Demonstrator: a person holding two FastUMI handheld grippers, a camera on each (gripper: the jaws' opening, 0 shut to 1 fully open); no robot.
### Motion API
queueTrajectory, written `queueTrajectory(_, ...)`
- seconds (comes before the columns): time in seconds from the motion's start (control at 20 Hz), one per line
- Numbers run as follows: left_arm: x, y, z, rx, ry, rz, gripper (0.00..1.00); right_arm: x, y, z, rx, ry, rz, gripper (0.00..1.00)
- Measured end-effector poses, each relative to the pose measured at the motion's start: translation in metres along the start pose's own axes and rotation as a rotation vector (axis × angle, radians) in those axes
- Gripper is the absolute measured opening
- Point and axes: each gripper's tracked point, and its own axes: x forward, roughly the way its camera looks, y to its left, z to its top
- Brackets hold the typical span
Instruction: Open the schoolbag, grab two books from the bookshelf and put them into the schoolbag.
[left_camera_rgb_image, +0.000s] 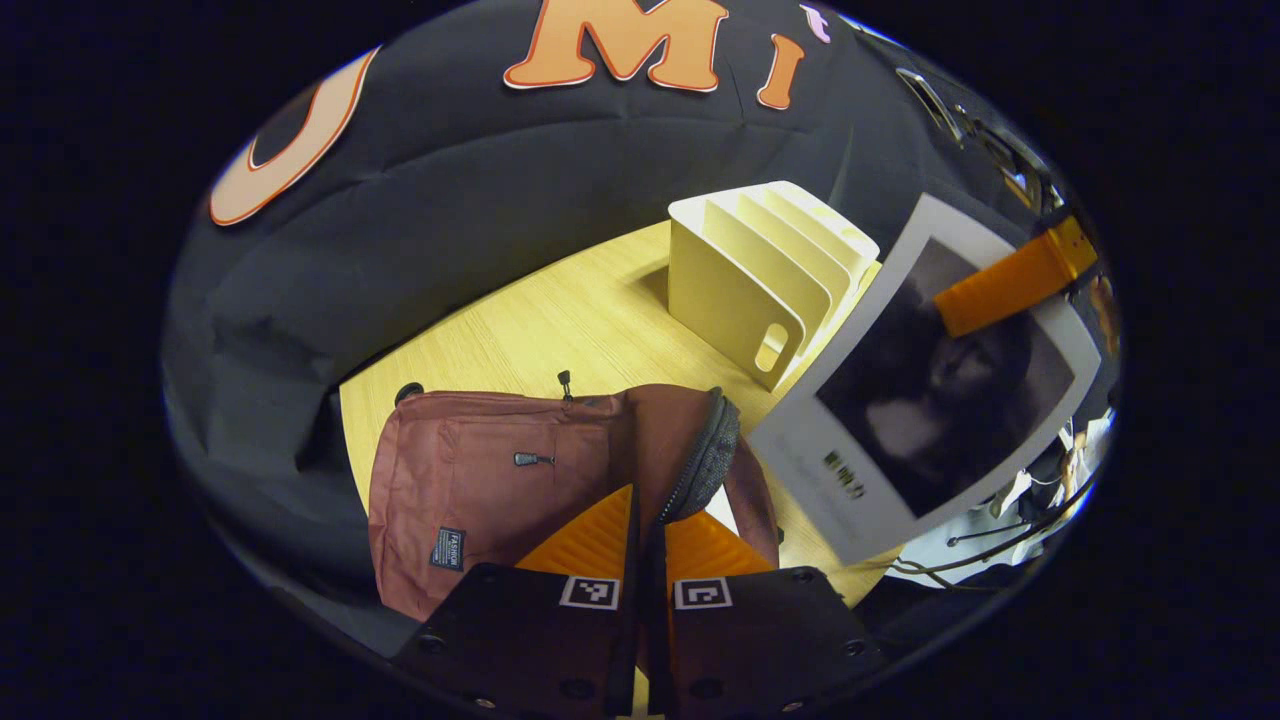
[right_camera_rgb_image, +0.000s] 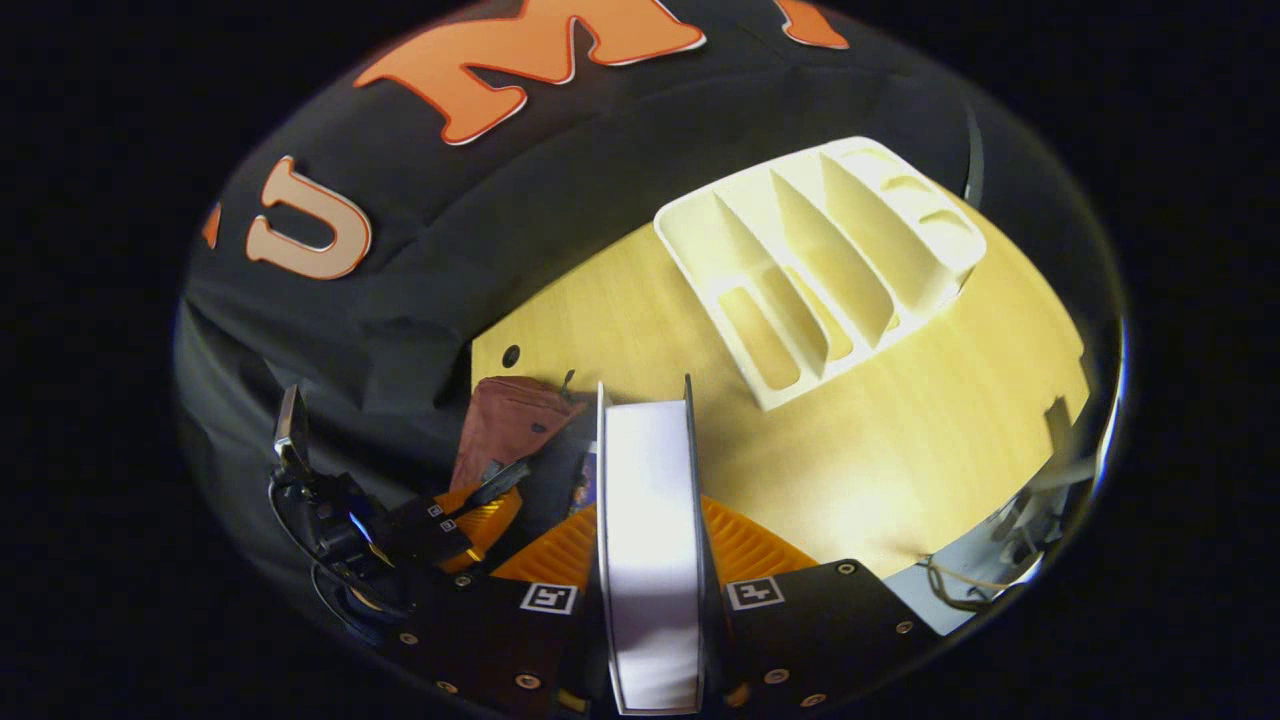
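While the schoolbag lies on the tabletop at the left, the left tool pinches the flap by its zipper edge, holding the mouth open. Right of it, the right tool clamps a book, spine edge upright, long axis pointing ahead. Since the bag sits left of that book, the right hand is likely to swing leftward. Farther right stands the bookshelf, slots bare.

My left tongs sit nearly closed on the zippered rim of the schoolbag, low over its open mouth. My right tongs hover beside the schoolbag on its right, fingers clamped flat against both covers of a book.
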Motion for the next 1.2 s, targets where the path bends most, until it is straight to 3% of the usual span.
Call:
queueTrajectory(0.35,-0.014,0.003,0.002,-0.005,-0.060,0.008,0.06,0.052,0.031,-0.014,0.158,-0.118,0.191,0.39)
queueTrajectory(0.65,-0.021,-0.004,0.009,-0.014,-0.113,-0.005,0.06,0.094,0.036,-0.011,0.263,-0.242,0.276,0.39)
queueTrajectory(1.0,-0.031,-0.014,0.028,0.039,-0.175,-0.008,0.06,0.127,0.040,-0.021,0.314,-0.301,0.283,0.40)
queueTrajectory(1.05,-0.031,-0.018,0.031,0.035,-0.184,-0.018,0.06,0.133,0.042,-0.023,0.316,-0.309,0.288,0.29)
queueTrajectory(1.1,-0.030,-0.022,0.032,0.029,-0.180,-0.030,0.06,0.139,0.045,-0.025,0.323,-0.315,0.301,0.40)
queueTrajectory(1.2,-0.033,-0.027,0.032,0.033,-0.182,-0.038,0.06,0.151,0.055,-0.035,0.325,-0.302,0.322,0.40)
